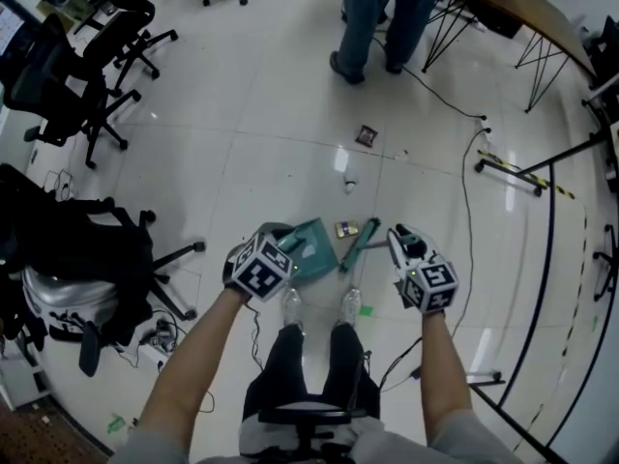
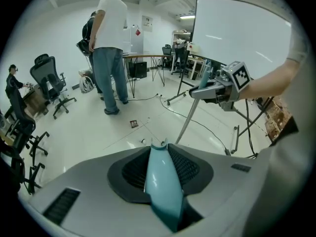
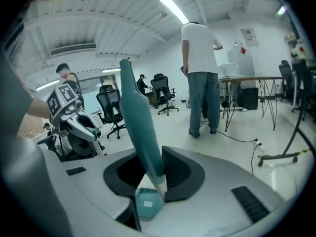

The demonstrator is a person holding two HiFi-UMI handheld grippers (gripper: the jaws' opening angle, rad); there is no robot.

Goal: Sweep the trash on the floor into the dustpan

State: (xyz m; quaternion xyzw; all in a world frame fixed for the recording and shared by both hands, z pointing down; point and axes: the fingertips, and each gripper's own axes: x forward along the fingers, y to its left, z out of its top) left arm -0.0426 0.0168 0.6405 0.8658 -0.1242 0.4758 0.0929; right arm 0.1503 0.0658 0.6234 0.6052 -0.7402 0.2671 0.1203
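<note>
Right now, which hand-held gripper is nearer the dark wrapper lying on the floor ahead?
Right. In the head view the right hand-held gripper is below the dark wrapper, slightly to its right; the left hand-held gripper is farther, down and well to the left.

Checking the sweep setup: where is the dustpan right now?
In the head view's centre, the dustpan is just ahead of the person's shoes, its handle gripped by the left gripper, with the broom immediately to its right.
</note>
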